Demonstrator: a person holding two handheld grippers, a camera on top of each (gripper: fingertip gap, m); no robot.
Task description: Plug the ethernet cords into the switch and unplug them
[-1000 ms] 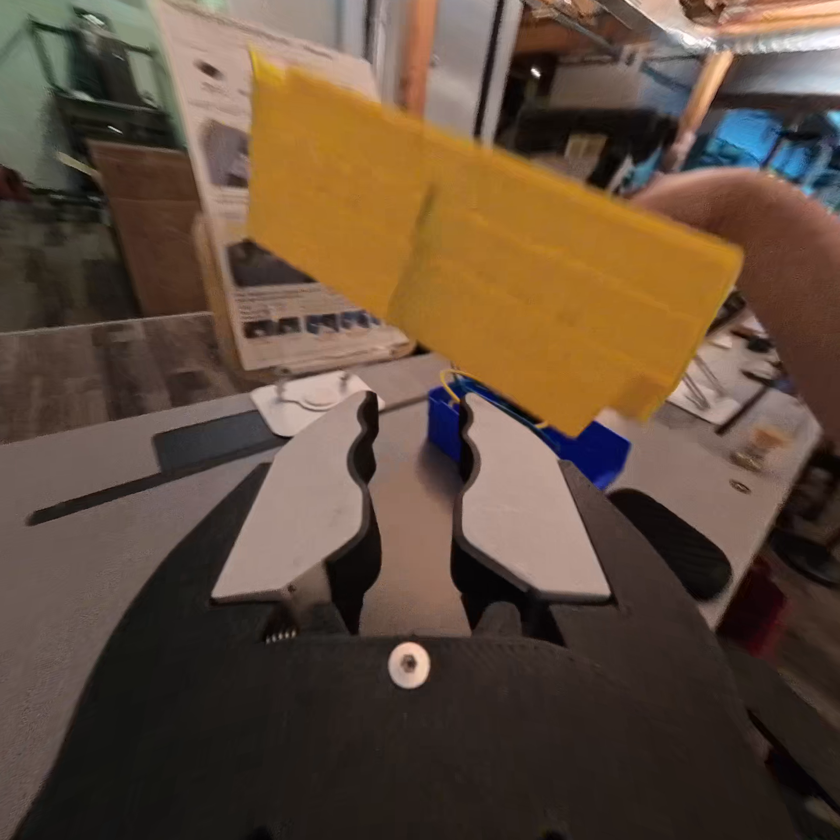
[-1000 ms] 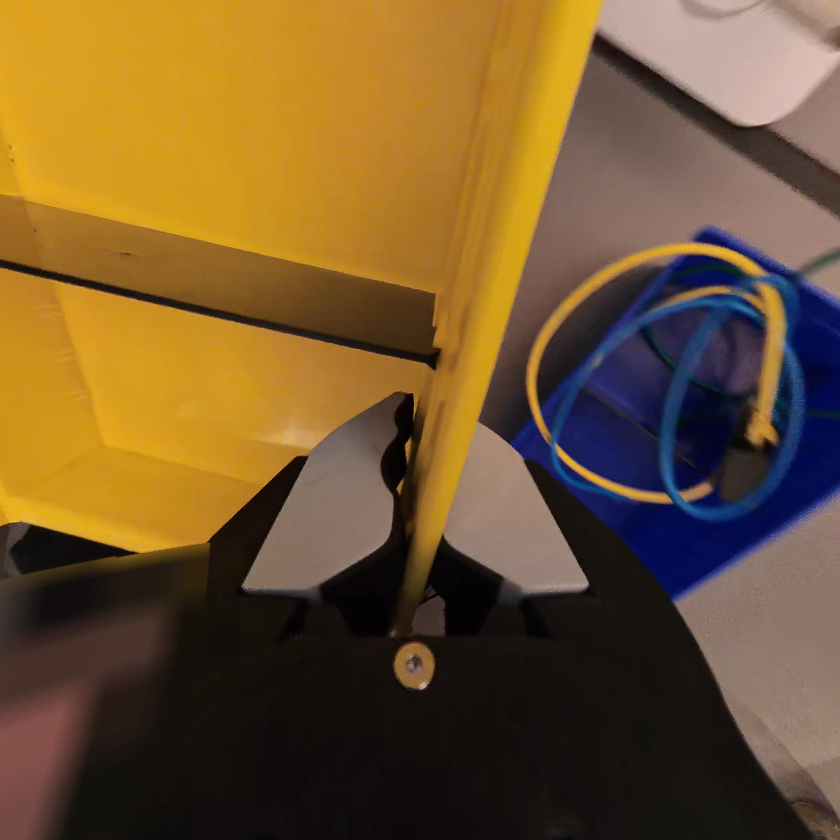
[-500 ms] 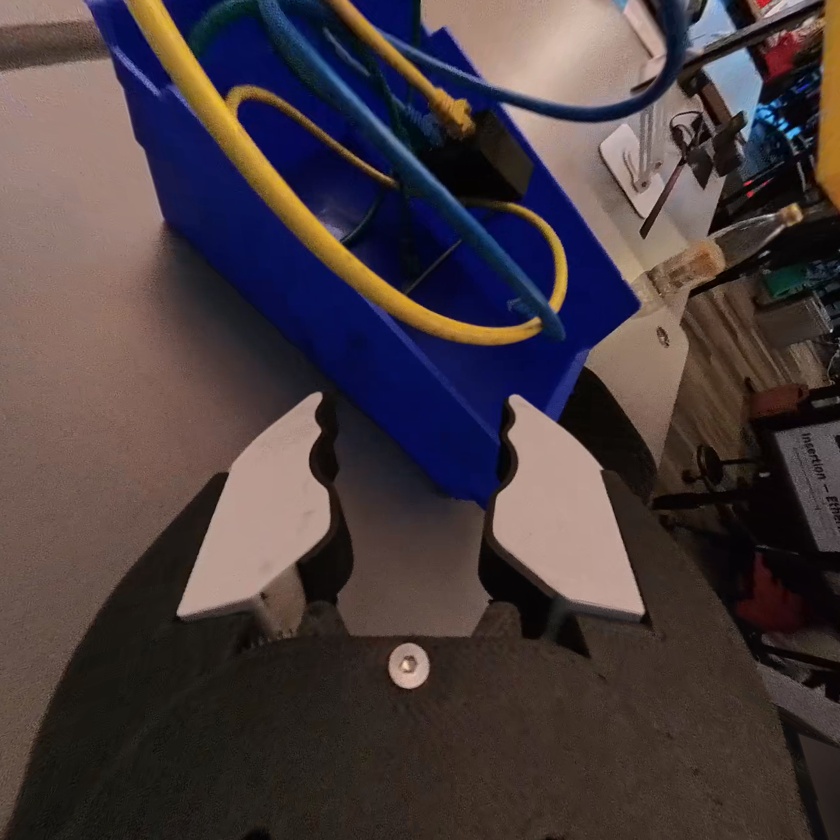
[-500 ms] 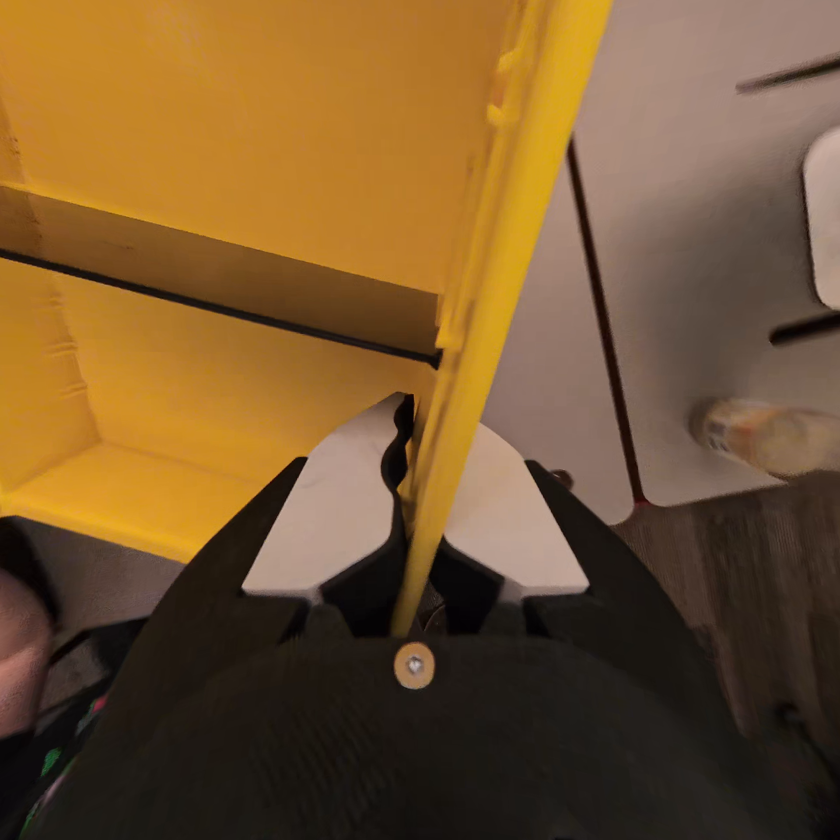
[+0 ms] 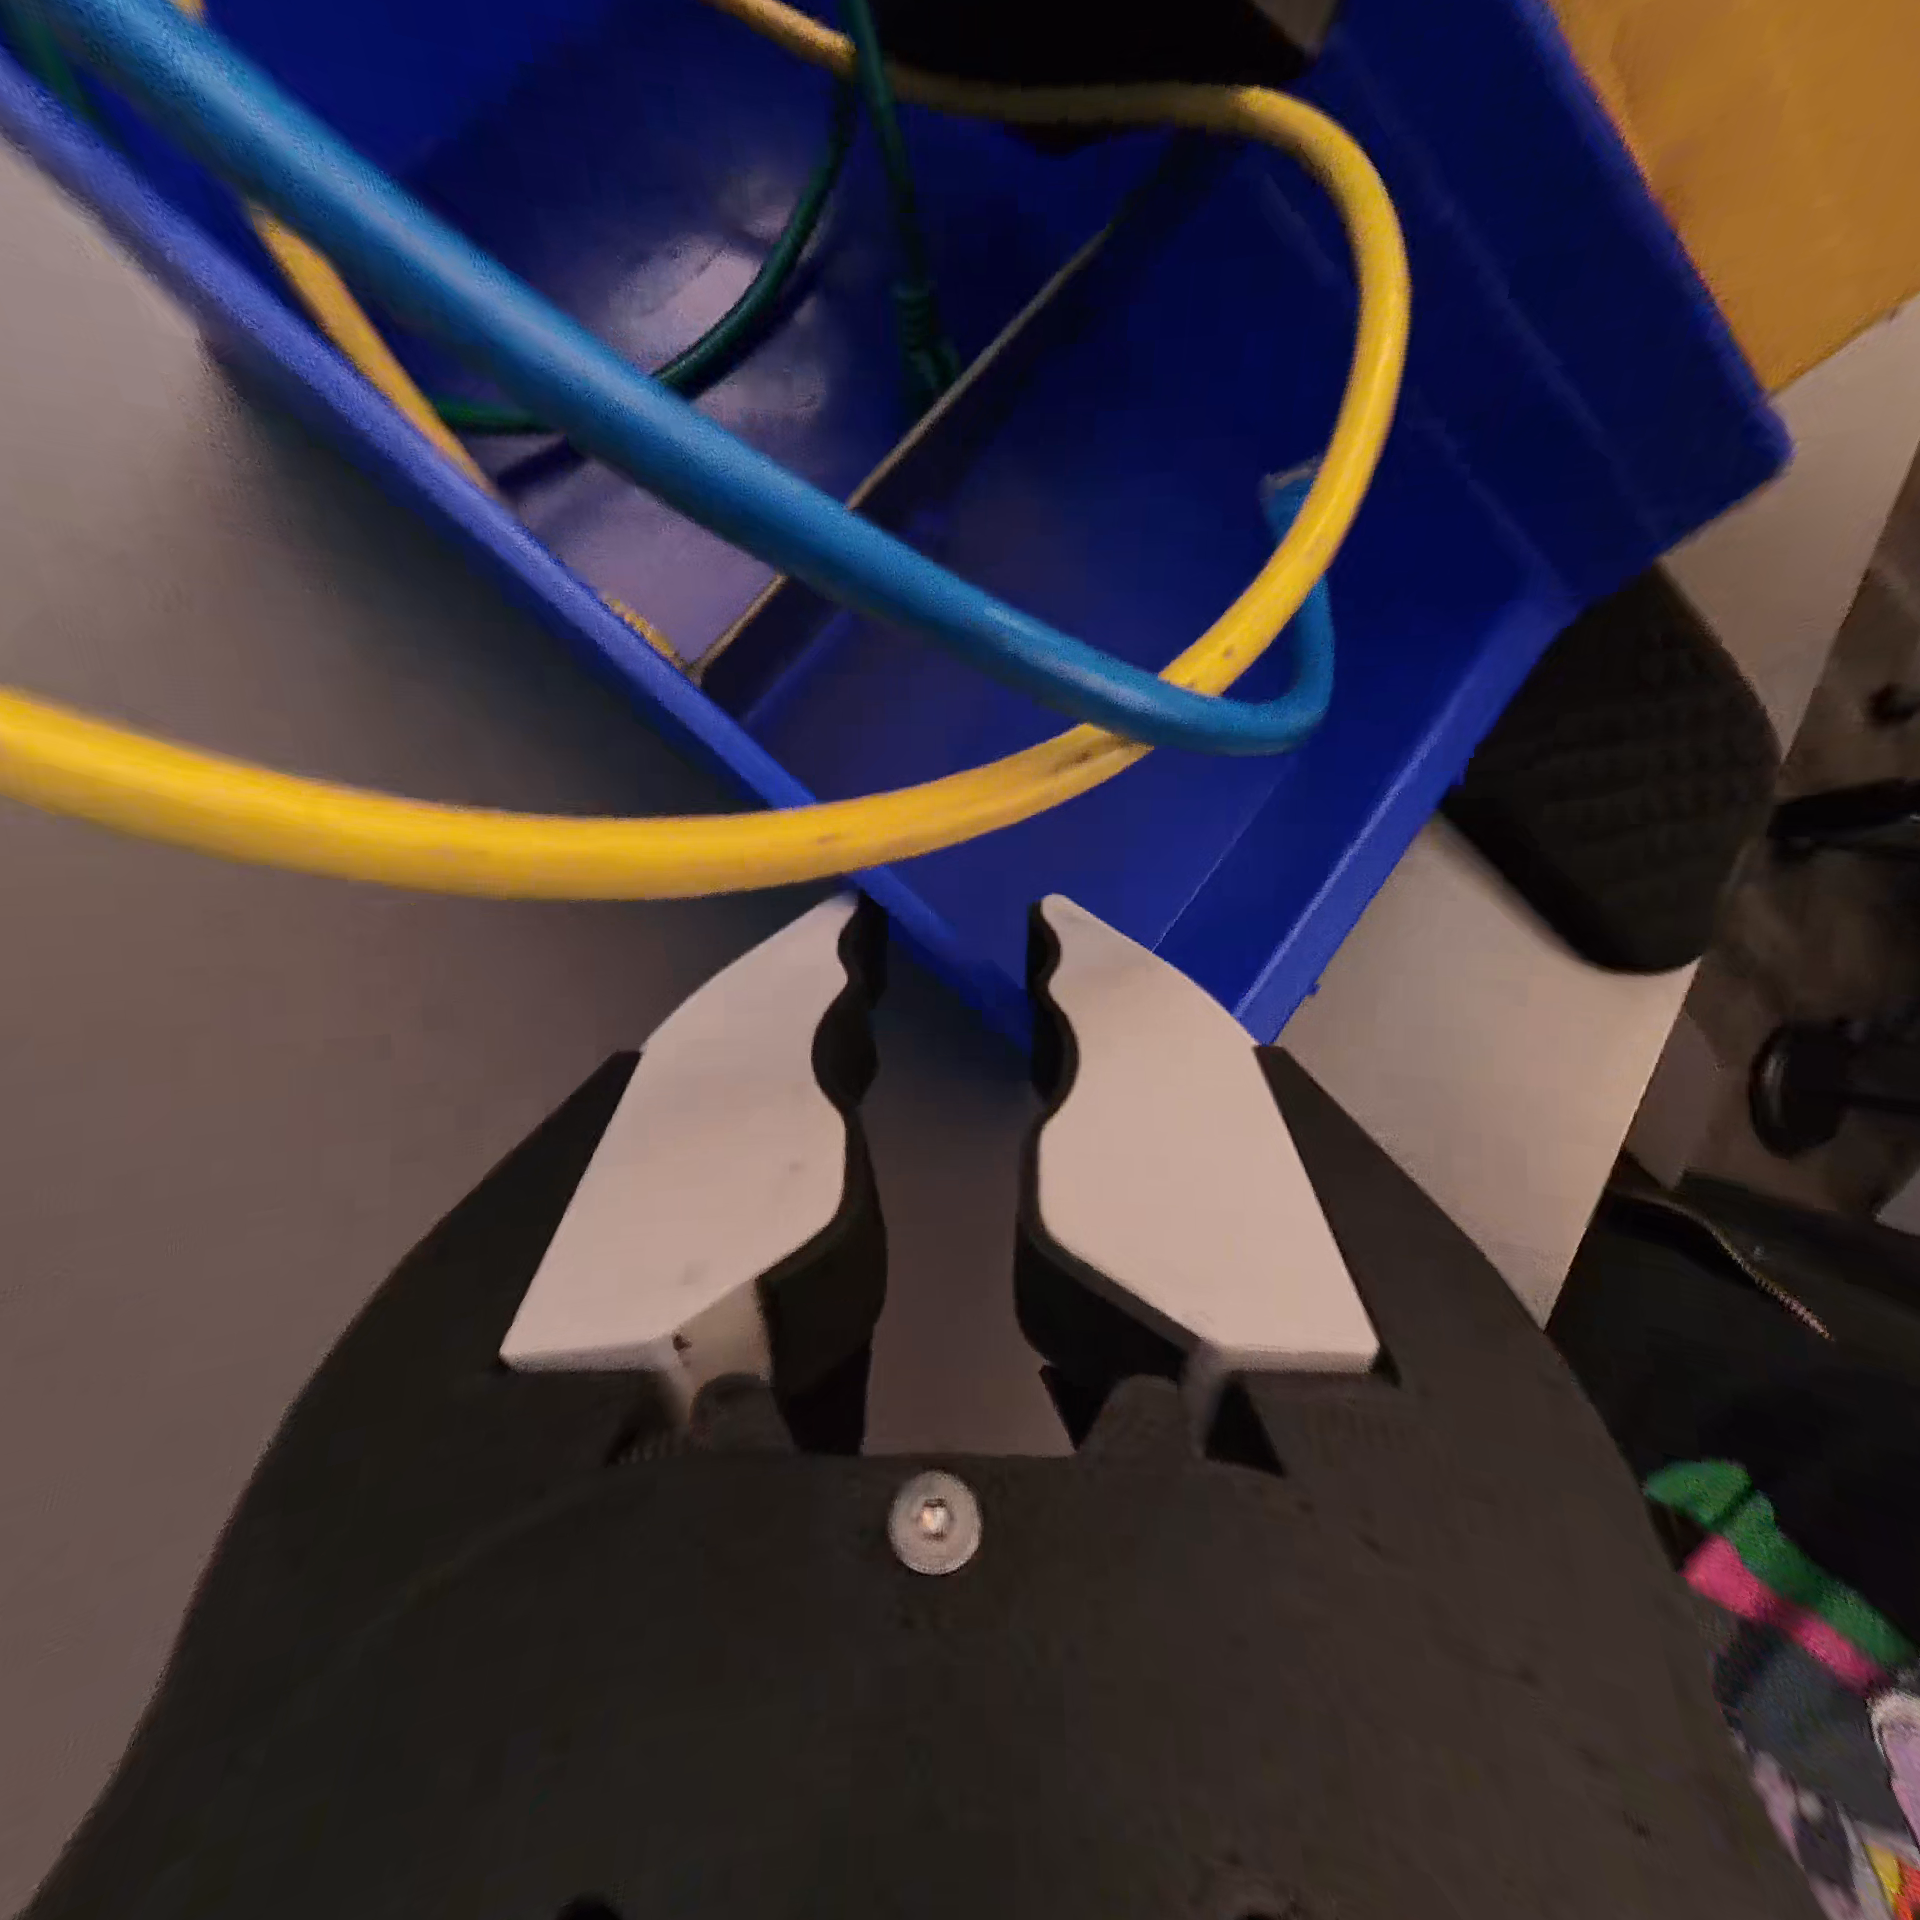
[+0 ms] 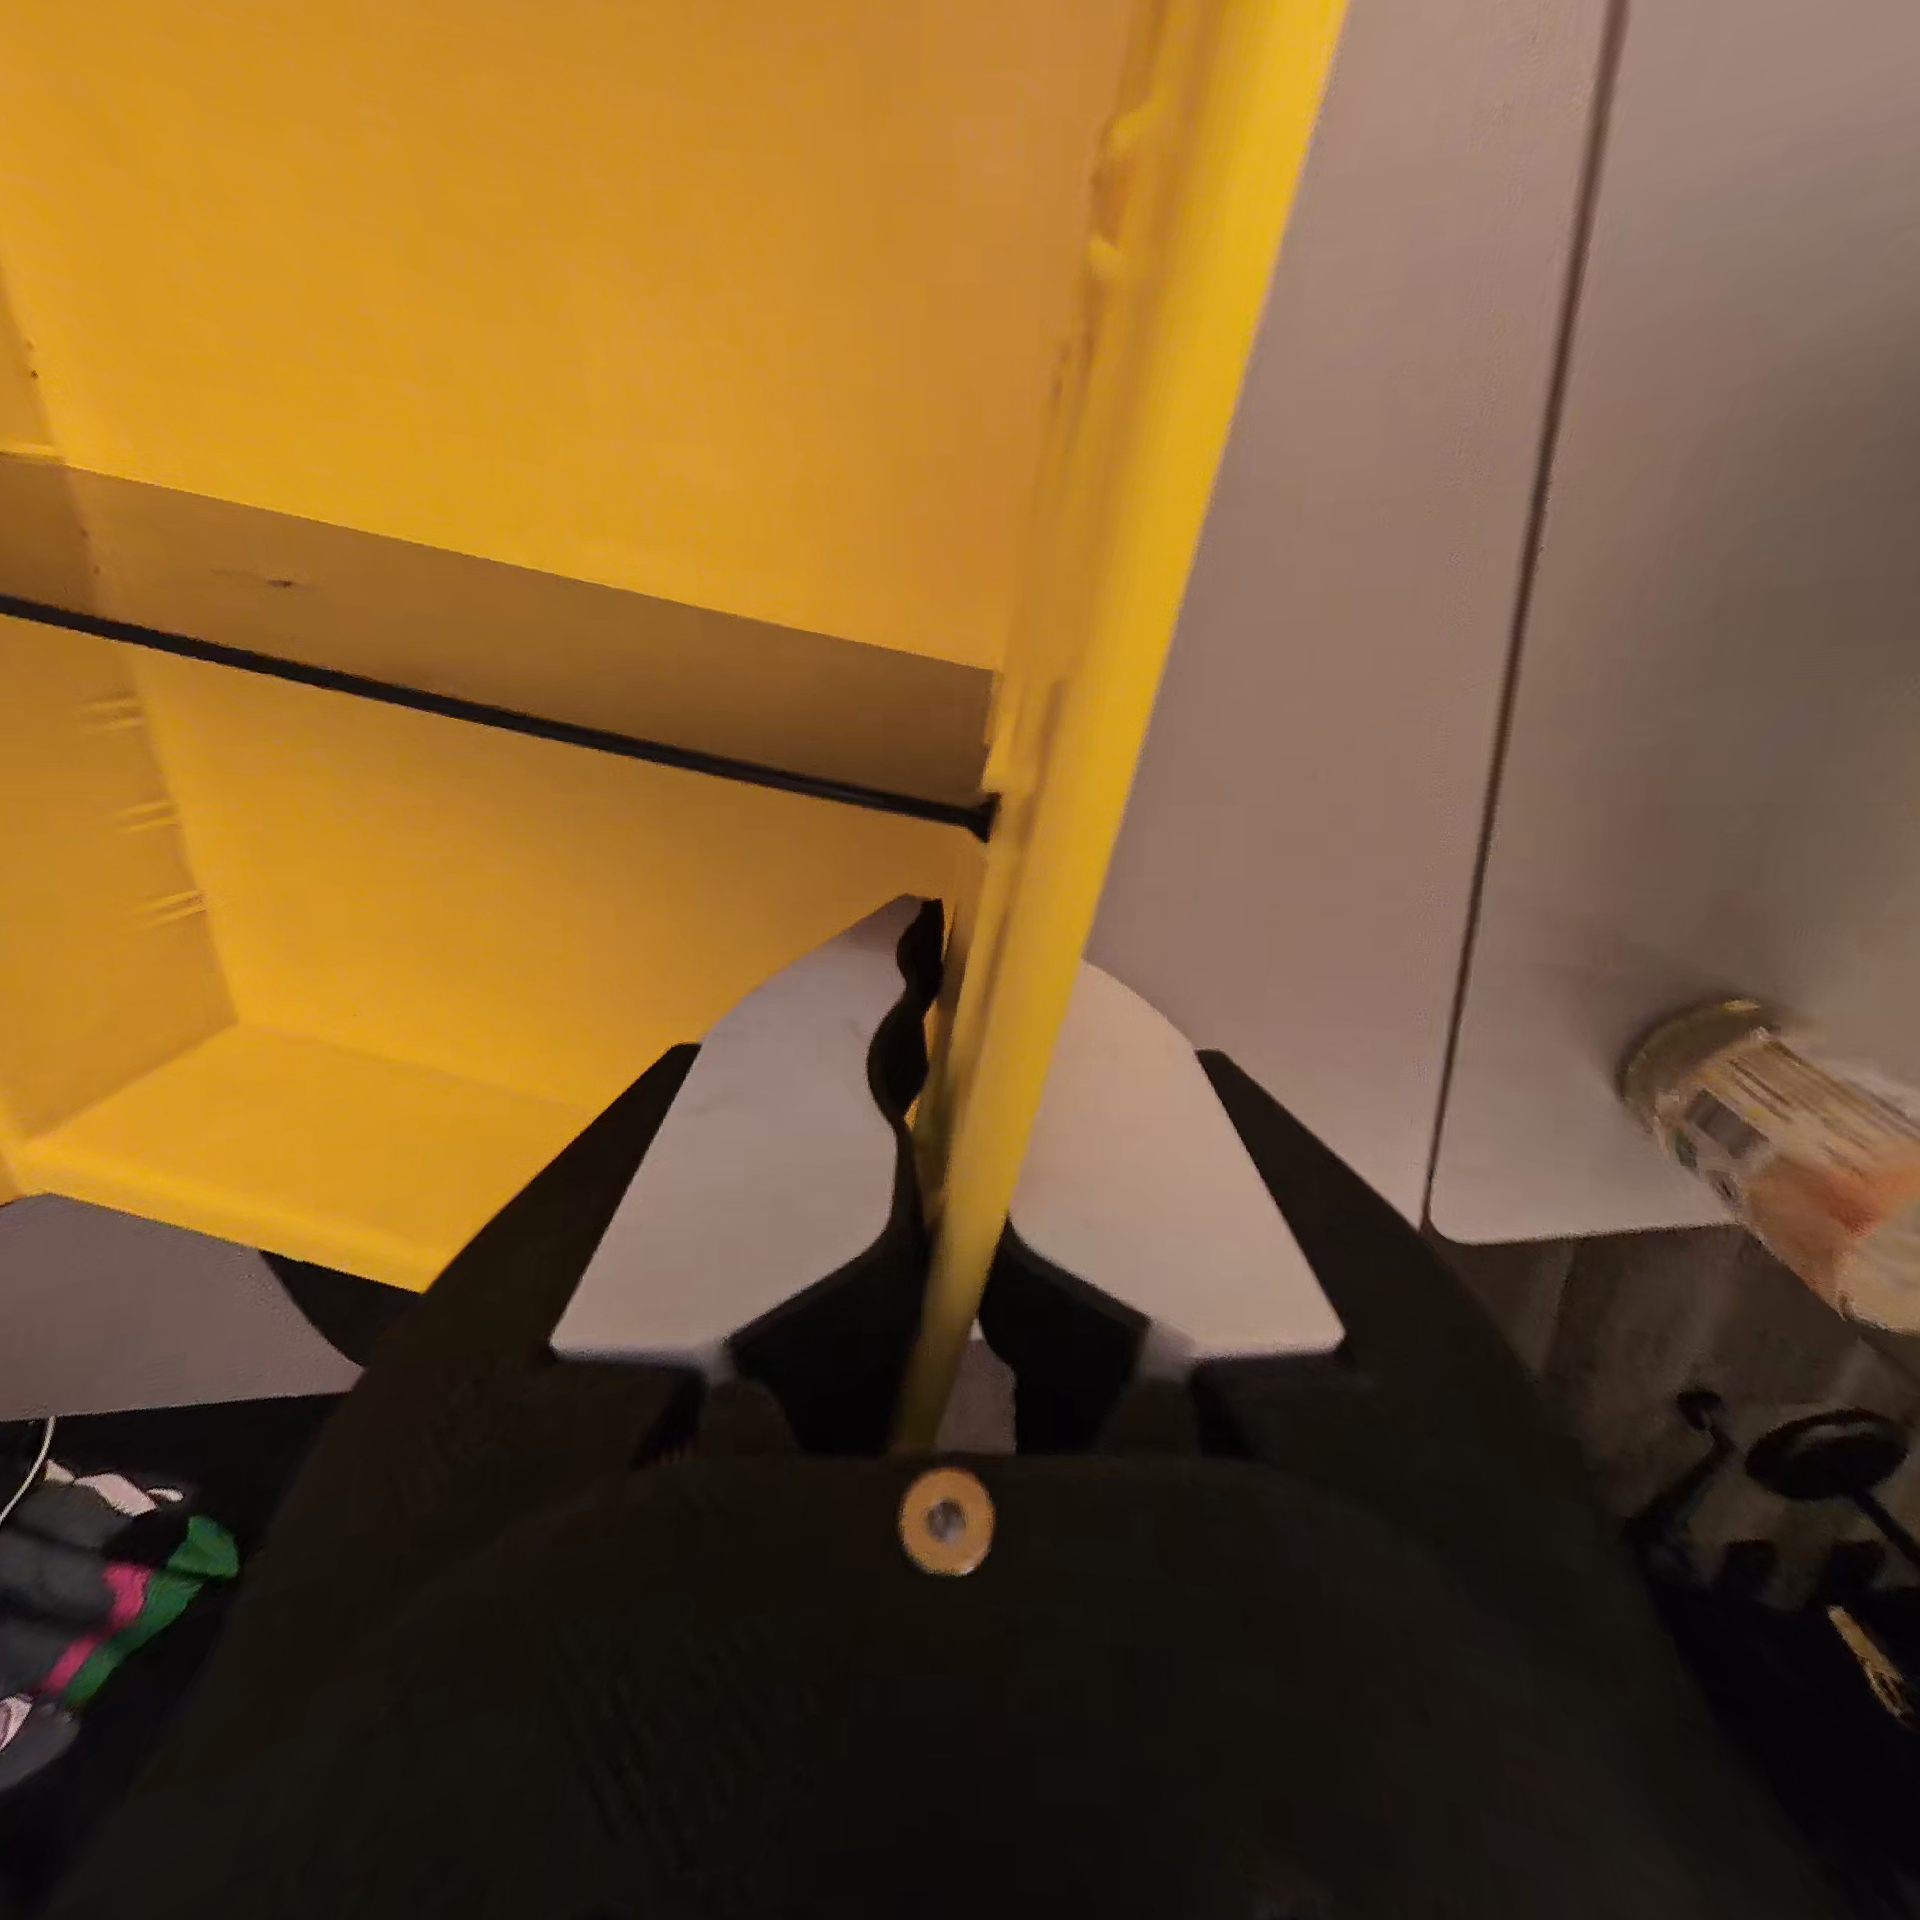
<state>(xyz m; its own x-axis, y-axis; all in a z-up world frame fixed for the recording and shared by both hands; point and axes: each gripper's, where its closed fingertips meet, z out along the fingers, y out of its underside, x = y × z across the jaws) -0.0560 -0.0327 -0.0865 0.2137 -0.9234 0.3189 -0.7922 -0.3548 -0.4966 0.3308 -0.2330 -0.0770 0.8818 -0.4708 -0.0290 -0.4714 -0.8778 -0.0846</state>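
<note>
A blue bin (image 5: 1382,852) sits on the grey table and holds a yellow cord (image 5: 1340,436), a blue cord (image 5: 644,426) and a thin green cord (image 5: 800,249). A black box, perhaps the switch (image 5: 1091,42), shows at the bin's far end, mostly cut off. The yellow cord loops out over the bin's rim to the left. My left gripper (image 5: 951,920) is open and empty, its tips straddling the bin's near wall just below the yellow cord. My right gripper (image 6: 997,935) is shut on the side wall of an empty yellow bin (image 6: 582,343) and holds it above the table.
The grey table (image 6: 1351,623) has a seam and ends near a bottle (image 6: 1787,1153) lying at its edge. A black mesh chair part (image 5: 1621,769) sits beyond the blue bin's corner. The yellow bin also shows at the top right of the left wrist view (image 5: 1766,156). Clothing lies below. There is about 45 cm between the tips of the two grippers.
My left gripper moved closer to the blue bin and its jaws narrowed a little around the bin's wall. My right gripper carried the yellow bin away from the blue bin, towards the table's edge.
</note>
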